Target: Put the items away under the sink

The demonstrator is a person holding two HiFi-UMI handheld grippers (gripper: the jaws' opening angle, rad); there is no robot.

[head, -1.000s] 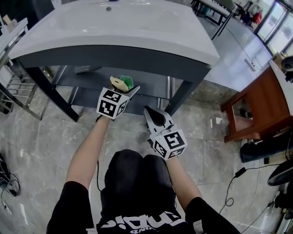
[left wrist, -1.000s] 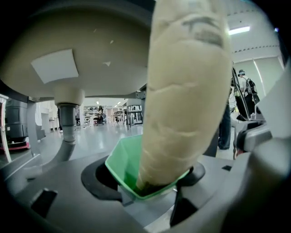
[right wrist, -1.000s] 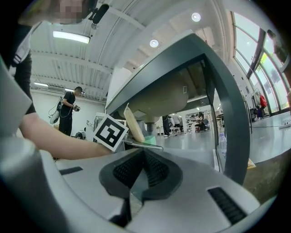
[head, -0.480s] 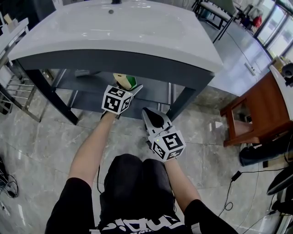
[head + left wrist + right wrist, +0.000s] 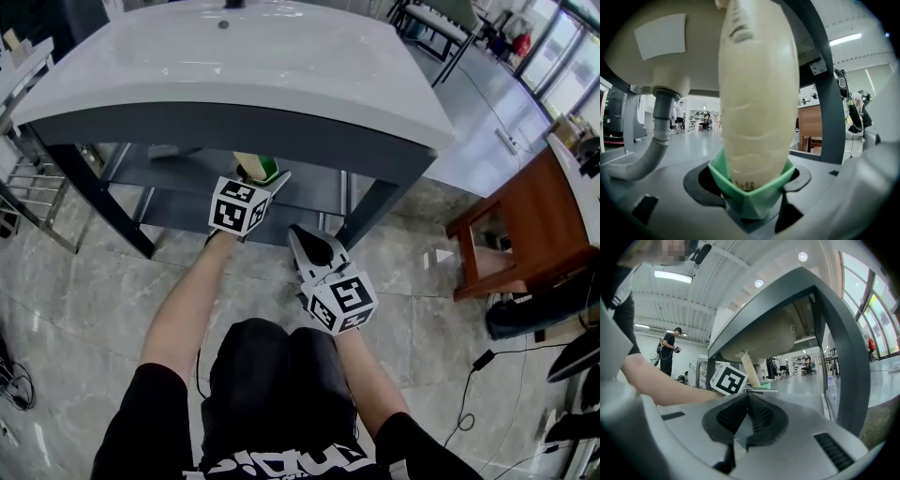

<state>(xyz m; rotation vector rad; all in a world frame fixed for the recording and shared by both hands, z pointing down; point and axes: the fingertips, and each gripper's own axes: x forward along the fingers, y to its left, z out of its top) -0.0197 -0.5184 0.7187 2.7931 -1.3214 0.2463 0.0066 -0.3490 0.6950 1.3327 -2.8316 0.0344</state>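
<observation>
A cream plastic bottle (image 5: 249,166) with a green cap (image 5: 267,170) is held by my left gripper (image 5: 260,180), shut on the capped end, right at the front edge of the dark shelf (image 5: 178,161) under the white sink (image 5: 244,56). In the left gripper view the bottle (image 5: 757,93) stands tall in front of the camera, its green cap (image 5: 740,183) clamped at my left gripper (image 5: 752,199). My right gripper (image 5: 302,240) hangs lower, to the right and in front of the shelf, shut and empty. Its jaws (image 5: 748,397) meet with nothing between them.
A grey ribbed drain hose (image 5: 644,150) drops from the basin's underside on the left. The dark vanity leg (image 5: 370,211) stands just right of my right gripper. A wooden stool (image 5: 520,220) sits to the right and a metal rack (image 5: 33,183) to the left.
My left gripper has carried the bottle forward to the shelf's front edge under the sink. The right gripper has drifted slightly left and stayed shut.
</observation>
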